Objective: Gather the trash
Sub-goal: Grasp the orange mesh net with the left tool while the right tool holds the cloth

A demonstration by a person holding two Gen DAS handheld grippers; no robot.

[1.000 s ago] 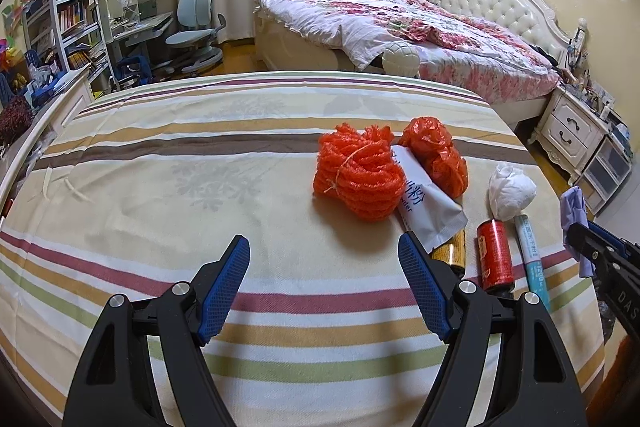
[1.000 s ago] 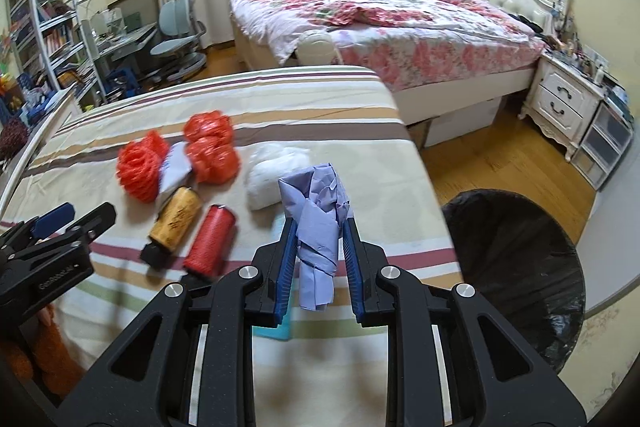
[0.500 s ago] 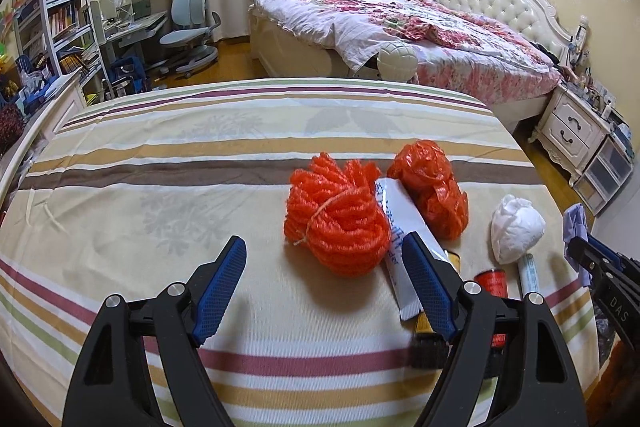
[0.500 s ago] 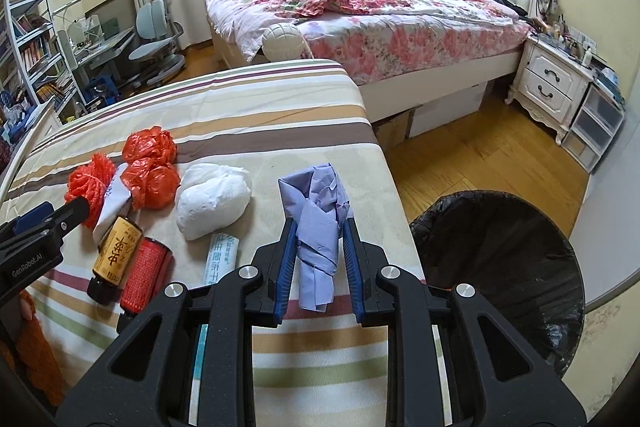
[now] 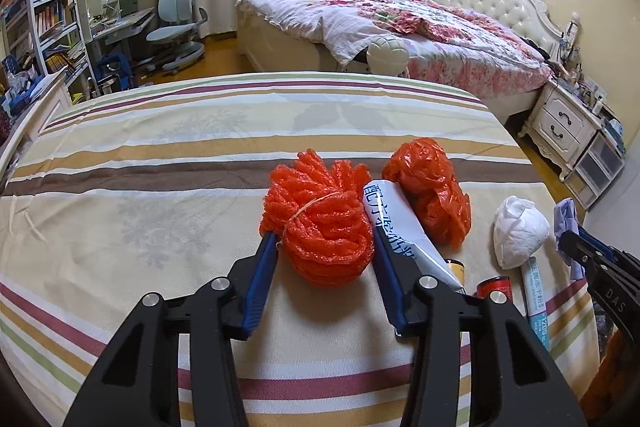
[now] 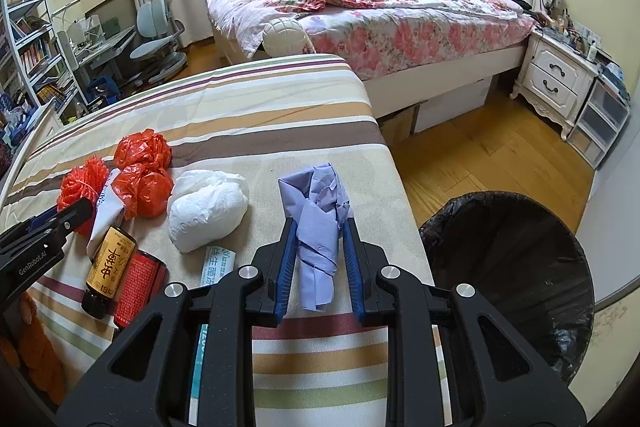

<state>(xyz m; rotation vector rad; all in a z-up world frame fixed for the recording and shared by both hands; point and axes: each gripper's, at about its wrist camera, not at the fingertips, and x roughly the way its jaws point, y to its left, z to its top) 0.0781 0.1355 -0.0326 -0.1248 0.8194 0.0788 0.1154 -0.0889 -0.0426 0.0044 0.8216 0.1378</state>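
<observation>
The crumpled lilac paper (image 6: 320, 223) stands pinched between the blue pads of the right gripper (image 6: 319, 227), above the edge of the striped bedcover (image 6: 256, 107). Its lower end hangs free between the fingers. In the left wrist view only a small corner of this paper shows at 3 o'clock, the rest is cut off by the frame.

At 4 o'clock in the right wrist view is the bin with a black bag (image 6: 508, 267) on the wooden floor; its far side is cut by the edge of the picture.

The left gripper (image 5: 326, 243) has its fingers on both sides of the orange net bundle (image 5: 320, 223), which lies on the cover. The pads look to touch the net, but whether they already press it I cannot tell.

At 2 o'clock from the net lies a white packet with blue print (image 5: 396, 223), partly hidden by the right finger. Beyond it is an orange plastic bag (image 5: 430, 195), then a white paper wad (image 5: 518, 231). A brown bottle (image 6: 108, 267), a red can (image 6: 138, 281) and a flat carton (image 6: 216, 263) lie near, and the grippers hide part of each one.
</observation>
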